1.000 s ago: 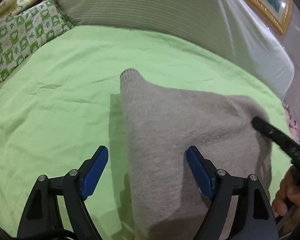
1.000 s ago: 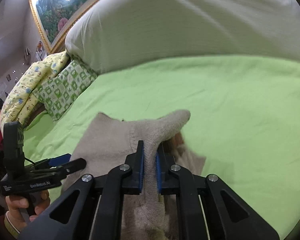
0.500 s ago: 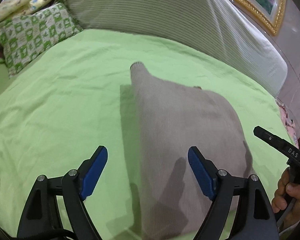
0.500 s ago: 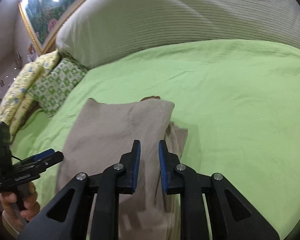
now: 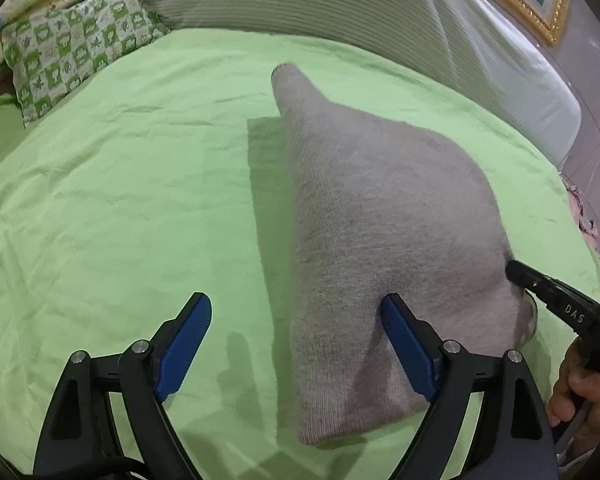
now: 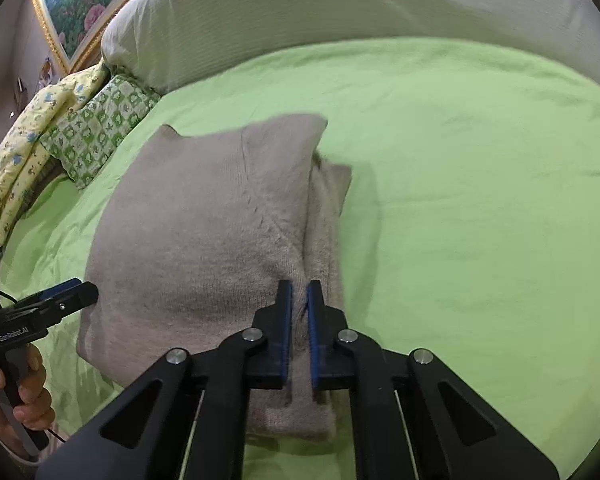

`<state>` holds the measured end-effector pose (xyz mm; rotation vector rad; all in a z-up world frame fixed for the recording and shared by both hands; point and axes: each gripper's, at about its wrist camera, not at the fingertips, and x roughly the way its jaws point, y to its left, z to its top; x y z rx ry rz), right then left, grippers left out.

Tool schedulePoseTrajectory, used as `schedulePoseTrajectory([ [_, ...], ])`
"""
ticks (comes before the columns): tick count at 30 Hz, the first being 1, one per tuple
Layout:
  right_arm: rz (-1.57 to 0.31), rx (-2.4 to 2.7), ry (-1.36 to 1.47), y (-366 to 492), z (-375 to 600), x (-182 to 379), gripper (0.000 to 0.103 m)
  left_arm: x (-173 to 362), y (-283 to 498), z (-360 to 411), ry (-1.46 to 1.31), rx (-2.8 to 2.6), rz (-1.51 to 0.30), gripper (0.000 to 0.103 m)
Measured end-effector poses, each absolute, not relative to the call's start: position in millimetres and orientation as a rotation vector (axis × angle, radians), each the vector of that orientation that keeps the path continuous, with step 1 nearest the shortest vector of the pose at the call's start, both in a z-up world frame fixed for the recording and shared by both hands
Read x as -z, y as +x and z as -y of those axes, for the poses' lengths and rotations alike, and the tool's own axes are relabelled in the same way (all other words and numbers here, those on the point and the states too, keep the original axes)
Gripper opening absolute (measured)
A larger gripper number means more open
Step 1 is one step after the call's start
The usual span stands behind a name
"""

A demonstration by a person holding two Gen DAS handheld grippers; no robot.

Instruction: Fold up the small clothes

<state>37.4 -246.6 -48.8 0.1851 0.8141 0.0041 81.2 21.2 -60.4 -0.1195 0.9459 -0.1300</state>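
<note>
1. A checked green pillow (image 5: pixel 72 56) lies at the far left of the bed (image 5: pixel 120 200), by the headboard.
2. The left tool (image 5: pixel 296 344) is spread wide and holds nothing; its right finger touches the sweater's near edge.
3. The grey sweater (image 5: pixel 380 240), partly folded, lies mid-bed on the green sheet.
4. The right tool (image 6: pixel 299 308) has its jaws nearly together, pinching a fold of the sweater's right side.
</note>
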Motion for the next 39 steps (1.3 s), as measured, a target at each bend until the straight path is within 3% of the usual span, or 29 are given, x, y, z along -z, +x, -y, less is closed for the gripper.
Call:
schedulePoseTrajectory([
  [7,-0.840,0.009,0.195,40,243,61,0.009,65,80,-28,-0.165,0.131,-0.963,0.088],
  [13,-0.813,0.019,0.241,19,246,51,0.019,58,65,-16,-0.115,0.132,-0.955,0.088],
  [17,-0.836,0.041,0.170,6,235,58,0.038,65,47,-12,-0.056,0.133,-0.958,0.088],
  [22,-0.850,0.059,0.180,-4,240,72,0.038,78,37,-17,-0.080,0.129,-0.989,0.088],
  [28,-0.795,0.030,0.231,-9,243,48,0.039,46,39,-22,-0.079,0.121,-0.924,0.088],
  [39,-0.699,-0.051,0.214,56,220,8,0.039,14,108,-22,-0.068,0.082,-0.866,0.088],
])
